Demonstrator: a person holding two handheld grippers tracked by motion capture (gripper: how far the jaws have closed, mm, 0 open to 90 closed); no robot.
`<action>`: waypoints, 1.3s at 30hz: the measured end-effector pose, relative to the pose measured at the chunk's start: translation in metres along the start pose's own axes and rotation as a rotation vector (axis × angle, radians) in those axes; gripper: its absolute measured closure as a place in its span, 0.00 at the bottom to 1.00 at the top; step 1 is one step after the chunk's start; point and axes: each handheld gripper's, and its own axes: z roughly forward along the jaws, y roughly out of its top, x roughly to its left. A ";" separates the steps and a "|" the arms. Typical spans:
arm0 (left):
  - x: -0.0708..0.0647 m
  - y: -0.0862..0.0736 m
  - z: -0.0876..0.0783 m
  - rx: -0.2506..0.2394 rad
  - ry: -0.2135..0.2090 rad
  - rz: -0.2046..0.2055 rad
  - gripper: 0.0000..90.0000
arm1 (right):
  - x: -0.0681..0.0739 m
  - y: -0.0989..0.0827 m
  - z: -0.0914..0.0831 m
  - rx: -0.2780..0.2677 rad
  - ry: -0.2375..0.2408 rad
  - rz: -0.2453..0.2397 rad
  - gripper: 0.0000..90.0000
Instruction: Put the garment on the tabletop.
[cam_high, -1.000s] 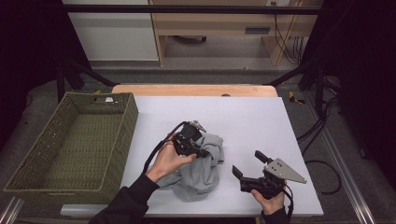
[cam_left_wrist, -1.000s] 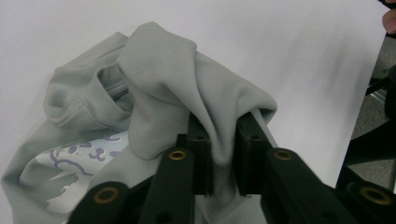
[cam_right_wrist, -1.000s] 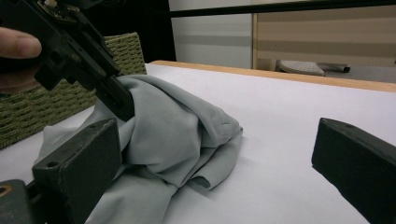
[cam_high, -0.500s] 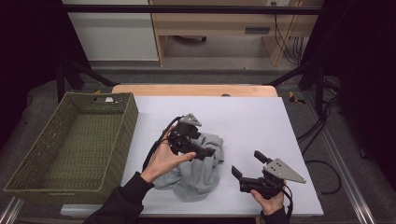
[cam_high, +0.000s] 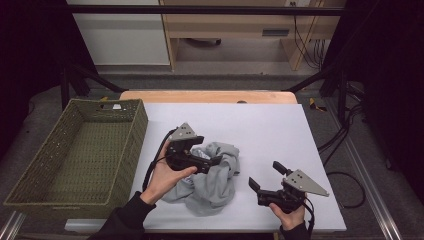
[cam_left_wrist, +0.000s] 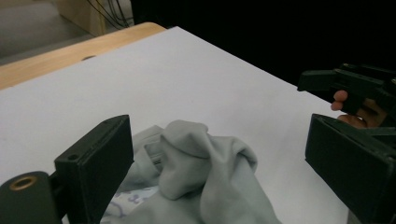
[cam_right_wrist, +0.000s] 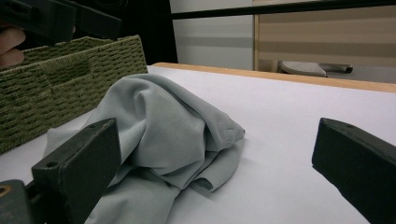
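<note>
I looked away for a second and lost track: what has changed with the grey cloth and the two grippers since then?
The left gripper has let go of the crumpled grey cloth: its jaws have just been opening and now stand wide above the heap, lifted slightly and moved toward the table's far side. The cloth has slumped on the white table. The right gripper, open, and the green woven basket stayed put.

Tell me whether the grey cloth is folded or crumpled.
Crumpled: the cloth lies in a bunched heap on the table, with loose folds and no flat layers.
</note>
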 end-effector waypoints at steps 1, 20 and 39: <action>0.001 -0.002 -0.003 -0.010 0.003 -0.004 0.08 | 0.000 0.000 0.000 -0.001 0.001 0.001 0.02; 0.007 -0.051 -0.055 -0.113 0.074 -0.016 0.07 | 0.000 0.000 0.000 0.001 0.001 0.001 0.01; 0.016 -0.099 -0.089 -0.141 0.194 -0.072 0.02 | -0.002 0.000 -0.002 -0.006 -0.006 0.004 0.01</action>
